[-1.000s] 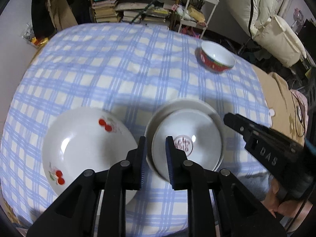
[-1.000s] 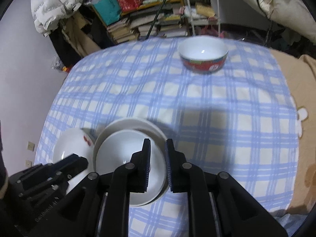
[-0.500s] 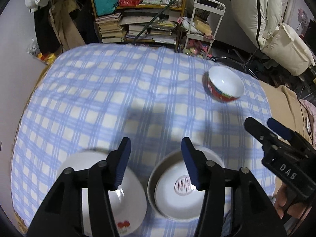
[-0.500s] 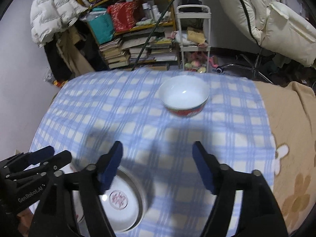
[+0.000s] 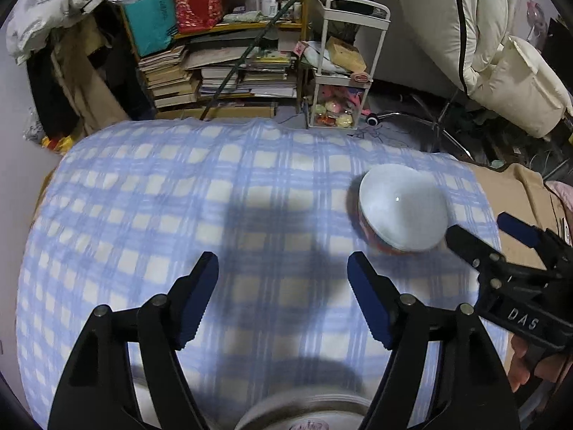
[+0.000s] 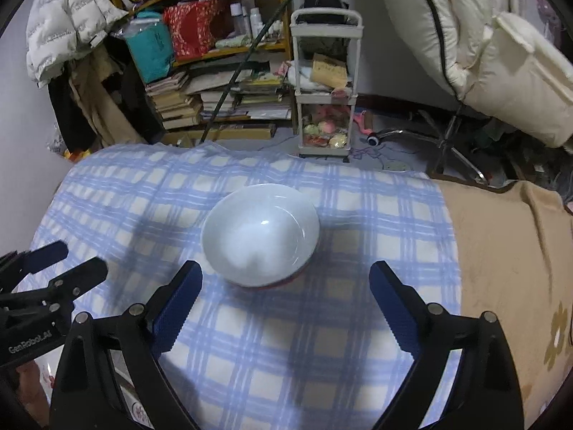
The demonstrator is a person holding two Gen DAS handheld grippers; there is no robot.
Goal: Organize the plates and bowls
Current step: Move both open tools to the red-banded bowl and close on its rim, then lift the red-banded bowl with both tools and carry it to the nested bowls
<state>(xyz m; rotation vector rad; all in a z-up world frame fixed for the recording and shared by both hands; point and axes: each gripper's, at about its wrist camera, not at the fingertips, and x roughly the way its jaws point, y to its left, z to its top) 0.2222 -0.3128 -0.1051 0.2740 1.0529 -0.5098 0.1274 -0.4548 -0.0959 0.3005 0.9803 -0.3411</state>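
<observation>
The red-banded bowl (image 6: 260, 240) sat near the far right edge of the checked cloth (image 6: 322, 351). The right gripper (image 6: 284, 290), marked "DAS", and left gripper (image 5: 283, 276), marked "GenRobot.AI", had just opened wide, both empty.

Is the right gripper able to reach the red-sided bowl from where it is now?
Probably yes. The right gripper is open and the bowl sits just beyond its fingers, with only bare checked cloth between them.
</observation>
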